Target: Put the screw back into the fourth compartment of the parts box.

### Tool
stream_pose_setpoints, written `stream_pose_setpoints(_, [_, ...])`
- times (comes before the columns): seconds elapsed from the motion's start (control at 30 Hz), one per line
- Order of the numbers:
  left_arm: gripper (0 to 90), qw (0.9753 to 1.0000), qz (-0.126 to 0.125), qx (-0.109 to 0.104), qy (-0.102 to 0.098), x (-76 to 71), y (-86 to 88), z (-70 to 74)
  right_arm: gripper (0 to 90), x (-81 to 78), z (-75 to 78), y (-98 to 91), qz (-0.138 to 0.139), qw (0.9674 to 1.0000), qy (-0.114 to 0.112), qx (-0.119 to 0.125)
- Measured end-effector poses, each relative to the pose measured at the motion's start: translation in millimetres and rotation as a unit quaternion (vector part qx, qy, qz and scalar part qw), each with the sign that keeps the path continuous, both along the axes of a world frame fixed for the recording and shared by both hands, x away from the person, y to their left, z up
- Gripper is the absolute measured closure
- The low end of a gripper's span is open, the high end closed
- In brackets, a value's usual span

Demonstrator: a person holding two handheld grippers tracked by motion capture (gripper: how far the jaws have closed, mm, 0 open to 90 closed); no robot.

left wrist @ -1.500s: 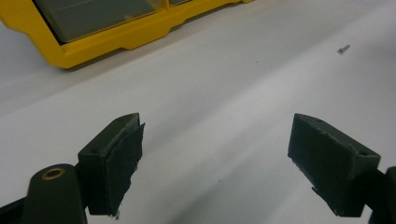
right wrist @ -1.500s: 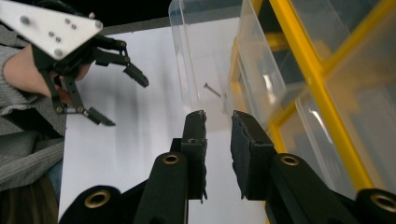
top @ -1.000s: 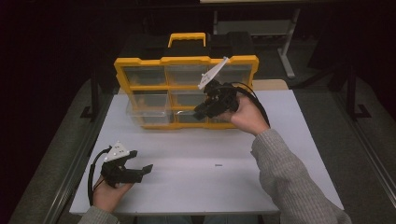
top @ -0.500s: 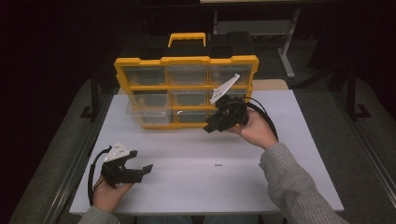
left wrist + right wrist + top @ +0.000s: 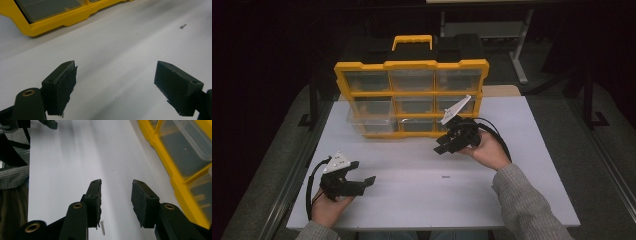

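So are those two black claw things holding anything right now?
No. The left gripper and the right gripper both stand open over the white table, with nothing between their jaws.

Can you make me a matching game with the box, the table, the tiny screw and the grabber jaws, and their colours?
Things:
1. organizer box
2. table
3. screw
4. gripper jaws

Colours:
A. black
B. yellow
C. silvery grey
D. white

Pairs: 1-B, 2-D, 3-C, 4-A
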State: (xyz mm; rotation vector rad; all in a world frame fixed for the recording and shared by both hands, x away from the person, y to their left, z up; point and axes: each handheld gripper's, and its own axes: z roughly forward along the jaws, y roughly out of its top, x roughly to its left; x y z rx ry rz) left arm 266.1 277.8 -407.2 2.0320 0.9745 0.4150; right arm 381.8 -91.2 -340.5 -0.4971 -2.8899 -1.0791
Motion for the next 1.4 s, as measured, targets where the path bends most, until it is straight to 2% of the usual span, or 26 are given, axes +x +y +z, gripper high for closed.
stream_pose_setpoints(0.07, [17.3,1.0,0.0,0.0,-0.001,-0.2,0.0,0.3,58.5,-0.2,-5.7,-1.3,0.003,1.0,-0.002,0.003])
stream_pose_setpoints(0.27, [17.3,1.0,0.001,-0.001,-0.001,-0.1,-0.3,0.1,58.5,-4.8,-23.0,-4.8,0.0,0.9999,0.011,-0.002])
stream_pose_setpoints(0.37, [17.3,1.0,-0.001,-0.001,-0.003,-0.1,-0.9,0.1,58.5,-6.5,-36.7,-7.9,-0.001,0.9998,0.019,-0.003])
stream_pose_setpoints(0.4, [17.3,1.0,-0.001,-0.001,-0.003,-0.1,-0.9,0.1,58.5,-6.5,-36.7,-7.9,-0.001,0.9998,0.019,-0.003])
stream_pose_setpoints(0.57, [17.2,1.0,0.0,-0.001,-0.001,-0.2,-0.3,0.3,58.7,-8.9,-53.0,-8.6,0.0,0.9995,0.028,-0.013])
stream_pose_setpoints(1.03, [17.2,1.0,-0.002,-0.002,-0.003,-0.1,-0.9,0.2,61.7,-16.0,-80.8,-9.1,0.008,0.9987,0.04,-0.031])
stream_pose_setpoints(1.23, [17.2,0.9999,-0.008,0.009,-0.002,0.3,0.6,0.9,66.2,-19.5,-88.2,-7.1,0.017,0.9982,0.036,-0.044])
stream_pose_setpoints(1.4, [17.2,0.9999,-0.008,0.009,-0.001,0.2,0.6,0.9,70.7,-23.7,-90.8,-3.4,0.026,0.9975,0.027,-0.059])
